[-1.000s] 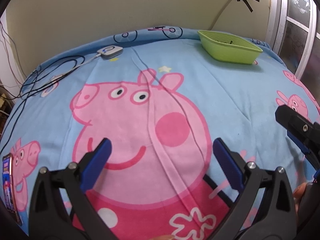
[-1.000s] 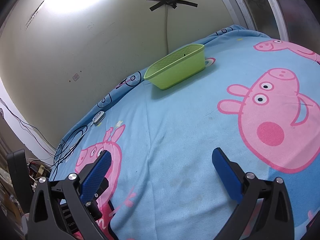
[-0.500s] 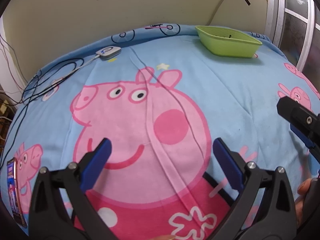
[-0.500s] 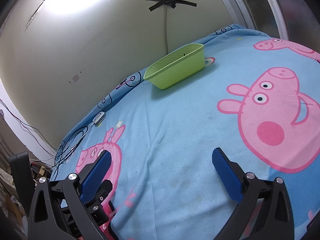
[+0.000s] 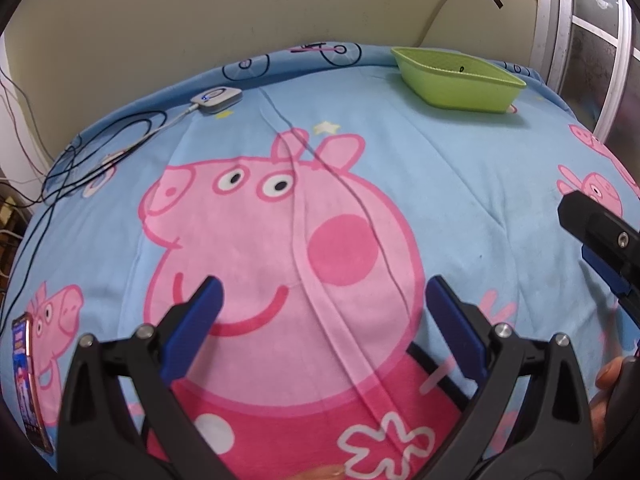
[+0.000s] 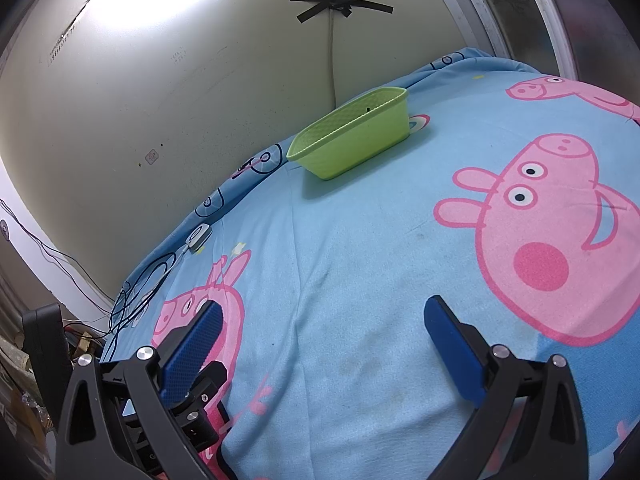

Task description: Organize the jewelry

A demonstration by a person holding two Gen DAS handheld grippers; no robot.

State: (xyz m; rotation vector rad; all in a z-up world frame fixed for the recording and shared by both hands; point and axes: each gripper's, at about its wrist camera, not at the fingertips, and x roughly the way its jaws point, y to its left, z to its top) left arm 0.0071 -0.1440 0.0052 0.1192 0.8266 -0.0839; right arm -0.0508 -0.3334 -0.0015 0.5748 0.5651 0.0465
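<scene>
A lime-green plastic basket [image 5: 460, 80] stands at the far side of the bed, close to the wall; the right wrist view has the same basket [image 6: 356, 140] beyond my fingers. A small dark item shows inside it, too small to name. My left gripper [image 5: 322, 312] hovers open over the big pink pig print, nothing between its blue pads. My right gripper [image 6: 324, 328] is also open and holds nothing, over the blue cloth. In the left wrist view, part of the right gripper's fingers [image 5: 600, 240] shows at the right edge. No loose jewelry is visible on the bed.
A blue cartoon-pig bedsheet [image 5: 460, 184] covers the bed. A small white device [image 5: 216, 98] with black cables [image 5: 100, 148] lies at the far left. A phone [image 5: 24, 372] rests at the left edge. A wall runs behind and a window frame stands at the right.
Both grippers stayed open. The left wrist view has drifted slightly, so the basket sits a little higher and the right gripper at the edge a little lower.
</scene>
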